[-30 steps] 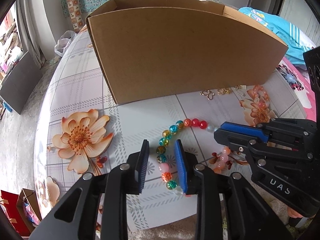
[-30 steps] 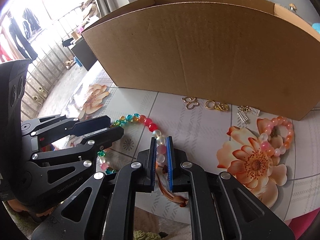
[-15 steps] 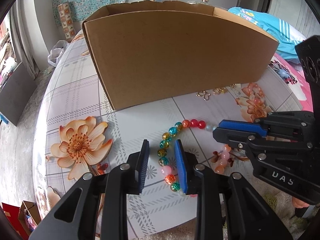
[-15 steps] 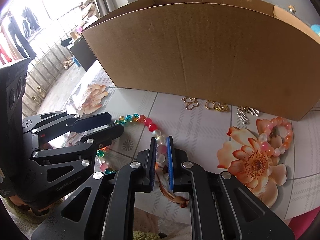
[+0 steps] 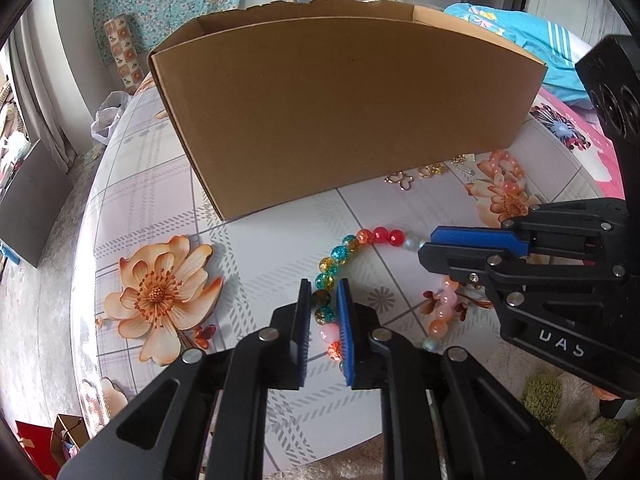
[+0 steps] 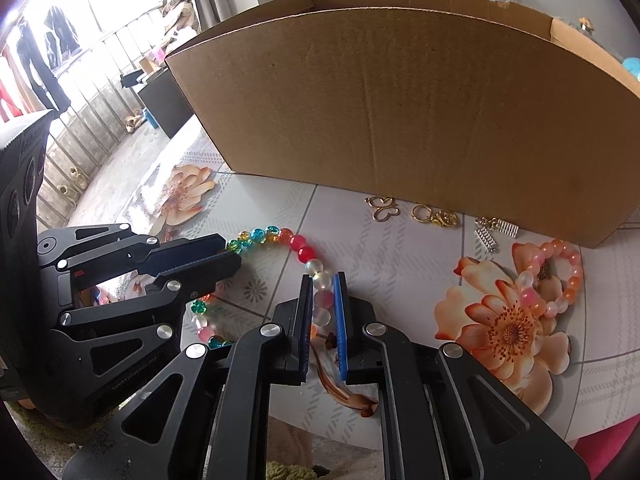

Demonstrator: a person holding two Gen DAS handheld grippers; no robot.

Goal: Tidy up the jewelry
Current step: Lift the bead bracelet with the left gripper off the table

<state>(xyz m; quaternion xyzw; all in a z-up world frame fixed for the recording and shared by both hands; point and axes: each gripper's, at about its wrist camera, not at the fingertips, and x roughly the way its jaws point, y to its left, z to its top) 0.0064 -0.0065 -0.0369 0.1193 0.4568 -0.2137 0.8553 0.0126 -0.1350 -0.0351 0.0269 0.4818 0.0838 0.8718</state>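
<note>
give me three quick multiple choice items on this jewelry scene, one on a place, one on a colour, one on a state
1. Where does the gold butterfly charm lie?
A. inside the cardboard box
B. on the tablecloth just in front of the cardboard box
C. between the right gripper's fingers

2. What colour are the two matching beads at the top of the multicoloured bead bracelet?
A. red
B. black
C. purple

3. How does the right gripper stand?
A. wide open above the table
B. shut on nothing
C. shut on the bracelet's frosted beads

Answers:
1 B, the charm rests on the cloth beside the box's front wall.
2 A, two red beads sit side by side there.
3 C, frosted beads sit pinched between its blue pads.
</note>
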